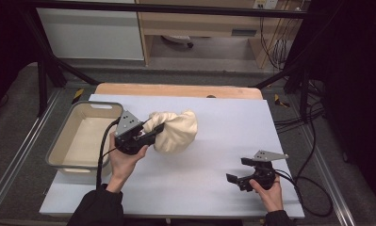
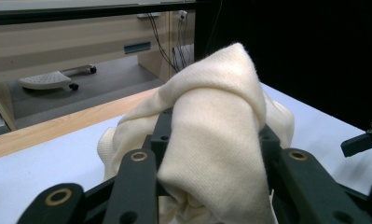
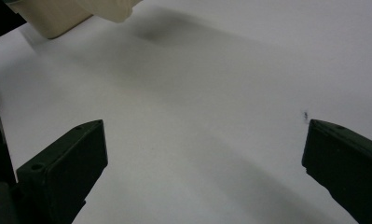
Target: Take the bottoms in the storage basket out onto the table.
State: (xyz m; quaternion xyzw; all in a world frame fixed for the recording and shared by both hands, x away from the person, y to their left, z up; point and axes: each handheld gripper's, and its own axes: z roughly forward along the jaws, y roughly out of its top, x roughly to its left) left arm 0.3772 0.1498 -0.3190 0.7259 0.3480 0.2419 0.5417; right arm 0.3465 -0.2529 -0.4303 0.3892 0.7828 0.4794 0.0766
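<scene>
**Cloth in the Clamp, Bin Waiting at Left**

Here we are over the table, and the left gripper (image 1: 153, 133) has its jaws closed on the cream cloth (image 1: 176, 131), a bunched bundle sitting left of centre in the high view, just right of the bin (image 1: 59, 140). From the left gripper view the fabric (image 2: 216, 121) is draped right over and between the black jaws, a thick fold pinched in the middle, with loose ends hanging down on both sides.

The right gripper (image 1: 238, 170) sits low in the lower right of the high view, jaws wide apart, nothing between them. Its own view confirms it: two black jaws at the frame's bottom corners, bare white table (image 3: 197, 93) between, and a corner of the bin (image 3: 53, 18) peeking in at upper left.

The likely step is carrying this bundle over to the bin. To do it well, lift high enough that the hanging ends clear the near rim, because a trailing corner could catch there and drag the cloth out of the pinch. Keep the squeeze firm all the way; soft knit slips. Come in over the open middle of the bin, not its wall, then let go. The right gripper is well clear and can stay parked.
</scene>
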